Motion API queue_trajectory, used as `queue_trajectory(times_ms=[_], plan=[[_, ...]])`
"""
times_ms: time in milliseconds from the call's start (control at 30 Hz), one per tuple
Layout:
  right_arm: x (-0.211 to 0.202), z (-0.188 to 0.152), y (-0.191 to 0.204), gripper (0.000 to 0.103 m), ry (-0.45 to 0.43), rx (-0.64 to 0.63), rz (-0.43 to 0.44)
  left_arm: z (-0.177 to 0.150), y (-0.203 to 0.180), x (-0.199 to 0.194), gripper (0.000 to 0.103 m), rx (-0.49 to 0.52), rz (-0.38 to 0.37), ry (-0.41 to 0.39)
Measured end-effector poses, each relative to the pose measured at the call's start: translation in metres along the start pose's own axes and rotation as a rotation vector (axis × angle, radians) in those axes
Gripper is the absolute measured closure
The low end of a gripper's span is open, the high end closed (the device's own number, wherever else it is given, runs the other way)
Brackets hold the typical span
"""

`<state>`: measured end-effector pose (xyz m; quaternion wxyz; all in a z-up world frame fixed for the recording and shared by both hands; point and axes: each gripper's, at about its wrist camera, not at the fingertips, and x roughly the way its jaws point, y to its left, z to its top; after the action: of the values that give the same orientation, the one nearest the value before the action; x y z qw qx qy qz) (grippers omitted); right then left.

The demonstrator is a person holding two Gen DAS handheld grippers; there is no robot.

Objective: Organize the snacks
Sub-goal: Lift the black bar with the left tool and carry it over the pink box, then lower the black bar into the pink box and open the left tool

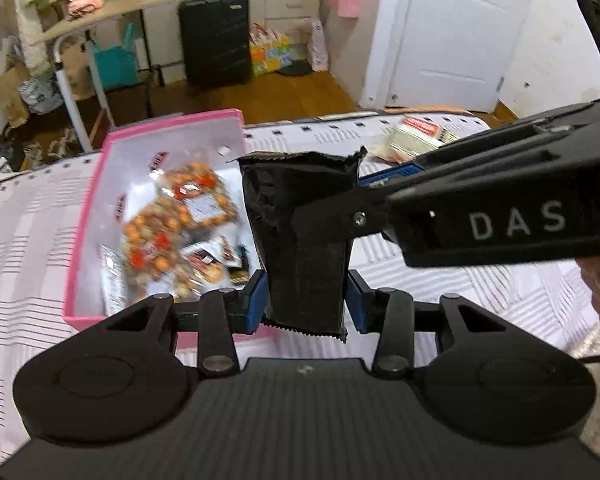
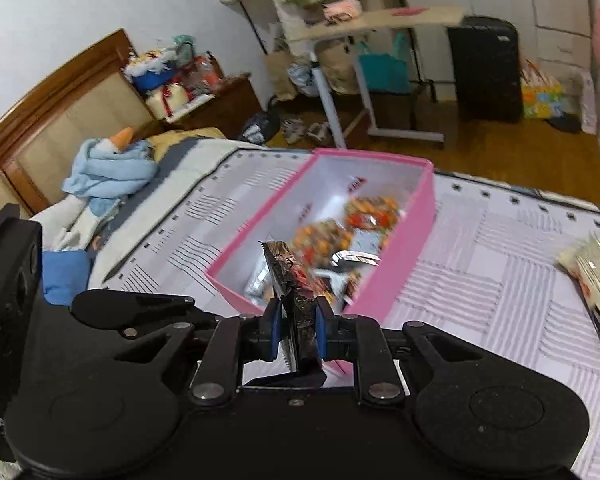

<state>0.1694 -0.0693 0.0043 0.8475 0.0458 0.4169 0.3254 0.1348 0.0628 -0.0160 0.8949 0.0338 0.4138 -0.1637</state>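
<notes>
A pink box [image 1: 88, 216] lies on the striped bedspread and holds several snack packets [image 1: 172, 220]. It also shows in the right wrist view [image 2: 420, 216]. My left gripper [image 1: 306, 300] is shut on a black snack packet [image 1: 300, 208], held upright above the box's near right corner. My right gripper [image 2: 297, 330] is shut on a dark patterned snack packet [image 2: 296, 280], edge-on, just above the box's near end. The right gripper's body [image 1: 500, 216] reaches in from the right in the left wrist view, beside the black packet.
A pile of pale snack packets [image 1: 412, 140] lies on the bed right of the box, also in the right wrist view [image 2: 596, 276]. A blue cloth and soft toy [image 2: 108, 172] lie at the bed's left. A side table [image 2: 364, 80] and black suitcase [image 1: 216, 36] stand on the floor beyond.
</notes>
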Motion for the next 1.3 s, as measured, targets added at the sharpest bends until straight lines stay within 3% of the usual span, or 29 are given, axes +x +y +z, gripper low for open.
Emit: queue_trajectory(times_ms=[300, 667, 733, 833, 900, 1300], plan=[[0.040, 0.037, 0.001, 0.082, 0.001, -0.016, -0.005, 0.019, 0.048, 0.024, 0.063, -0.062, 0.007, -0.051], [0.103, 0.036, -0.018, 0.080, 0.044, 0.019, -0.058, 0.018, 0.082, 0.085, 0.062, -0.147, 0.016, 0.073], [0.105, 0.033, -0.019, 0.079, 0.053, 0.013, -0.085, 0.014, 0.081, 0.087, 0.057, -0.145, 0.036, 0.079], [0.103, 0.031, -0.019, 0.077, 0.061, -0.016, -0.125, 0.007, 0.077, 0.084, 0.055, -0.117, 0.078, 0.079], [0.098, 0.030, -0.018, 0.069, 0.065, -0.027, -0.140, 0.005, 0.077, 0.078, 0.053, -0.115, 0.087, 0.078], [0.058, 0.015, 0.007, 0.057, 0.079, -0.128, -0.197, 0.001, 0.069, 0.028, 0.048, -0.118, 0.085, 0.053]])
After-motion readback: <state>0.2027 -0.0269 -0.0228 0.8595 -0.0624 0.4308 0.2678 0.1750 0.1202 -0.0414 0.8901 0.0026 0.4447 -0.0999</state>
